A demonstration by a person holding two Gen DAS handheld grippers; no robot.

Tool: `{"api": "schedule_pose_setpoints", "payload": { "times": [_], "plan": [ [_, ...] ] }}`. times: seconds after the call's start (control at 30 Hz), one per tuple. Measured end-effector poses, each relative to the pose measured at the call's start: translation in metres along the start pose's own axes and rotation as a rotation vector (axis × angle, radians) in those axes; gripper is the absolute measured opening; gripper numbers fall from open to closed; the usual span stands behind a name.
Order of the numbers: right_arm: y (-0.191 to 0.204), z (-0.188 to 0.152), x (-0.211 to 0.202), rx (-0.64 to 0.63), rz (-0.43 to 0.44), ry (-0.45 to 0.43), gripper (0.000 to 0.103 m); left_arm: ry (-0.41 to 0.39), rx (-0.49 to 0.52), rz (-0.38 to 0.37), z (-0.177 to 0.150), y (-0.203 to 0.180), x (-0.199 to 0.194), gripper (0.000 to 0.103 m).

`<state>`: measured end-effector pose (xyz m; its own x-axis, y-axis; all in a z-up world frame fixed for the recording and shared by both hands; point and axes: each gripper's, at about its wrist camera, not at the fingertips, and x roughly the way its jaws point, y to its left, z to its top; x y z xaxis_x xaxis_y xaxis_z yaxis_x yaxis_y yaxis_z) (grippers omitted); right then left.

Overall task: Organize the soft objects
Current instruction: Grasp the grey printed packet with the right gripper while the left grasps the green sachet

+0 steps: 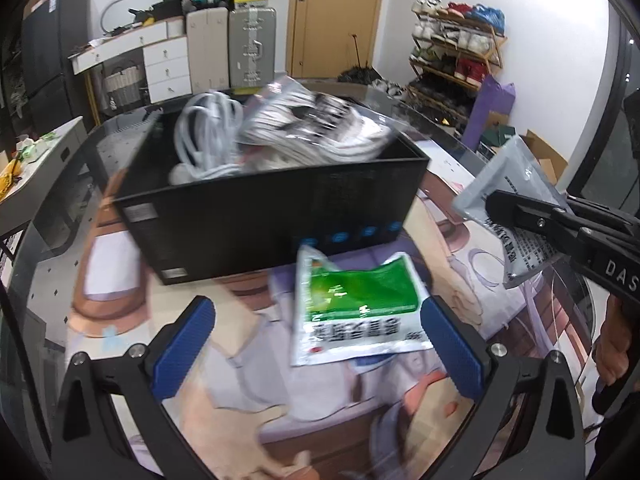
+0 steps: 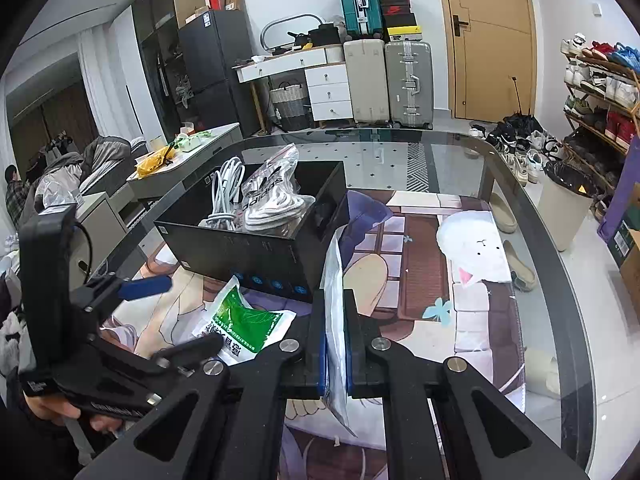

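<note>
One green pouch [image 1: 356, 304] lies just before the black box [image 1: 272, 204].

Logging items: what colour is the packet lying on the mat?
Green and white packet; left wrist view shows it best.

left wrist: looks forward and down past its own hand-held gripper [image 1: 316, 344], close over the desk [image 1: 132, 316] | right wrist: same tilt, set further right | shared: black box [image 1: 280, 208] at upper centre, green packet [image 1: 356, 304] at lower centre, back wall door [image 2: 492, 36]
</note>
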<state>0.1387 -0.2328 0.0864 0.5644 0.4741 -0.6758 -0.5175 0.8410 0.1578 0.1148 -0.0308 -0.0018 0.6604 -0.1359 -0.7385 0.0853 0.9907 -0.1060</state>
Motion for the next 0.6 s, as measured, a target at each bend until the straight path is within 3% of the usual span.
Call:
{"api": "schedule_pose_setpoints", "payload": {
  "times": [0.23, 0.6],
  "plan": [
    [-0.005, -0.001, -0.001, 0.011, -0.001, 0.002, 0.006, 0.055, 0.057, 0.028, 0.01, -0.028, 0.016, 0.103],
    [-0.004, -0.001, 0.003, 0.011, 0.003, 0.013, 0.006, 0.121, 0.037, 0.085, 0.014, -0.027, 0.033, 0.103]
  ]
}}
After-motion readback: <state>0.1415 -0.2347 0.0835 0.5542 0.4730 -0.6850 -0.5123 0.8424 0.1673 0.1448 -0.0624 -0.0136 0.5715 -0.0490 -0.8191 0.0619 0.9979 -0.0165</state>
